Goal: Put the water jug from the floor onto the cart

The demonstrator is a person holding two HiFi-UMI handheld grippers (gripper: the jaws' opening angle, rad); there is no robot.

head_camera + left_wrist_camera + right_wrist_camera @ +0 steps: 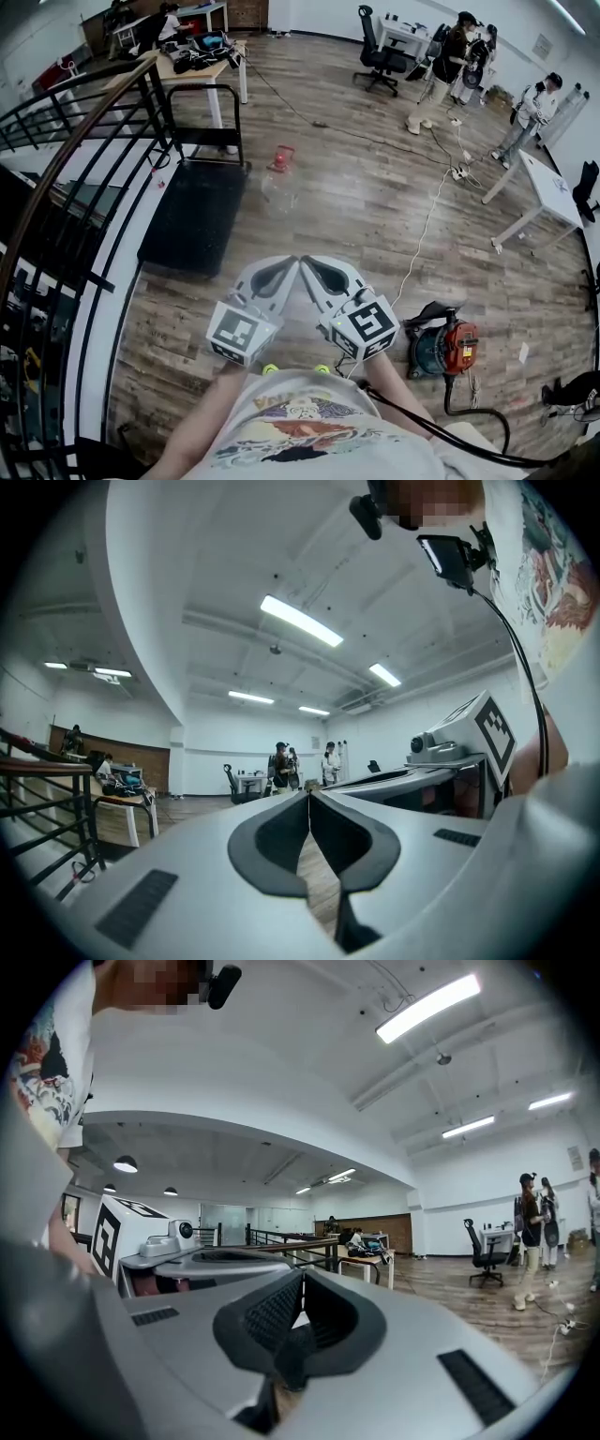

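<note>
In the head view a clear water jug [279, 182] with a red cap and handle stands upright on the wooden floor. Just left of it lies the flat black cart [193, 217] with its black push handle [204, 114] at the far end. My left gripper [288, 265] and right gripper [308, 262] are held side by side close to my body, tips nearly touching, well short of the jug. Both are shut with nothing between the jaws. In the left gripper view the left gripper [308, 797] points level across the room; the right gripper [301, 1279] does the same.
A black stair railing [56, 178] curves along the left. A red and teal vacuum cleaner [445, 347] with a black hose sits on the floor at my right. A white cable [427, 220] runs across the floor. Desks [192, 61], an office chair [377, 53] and several people stand farther off.
</note>
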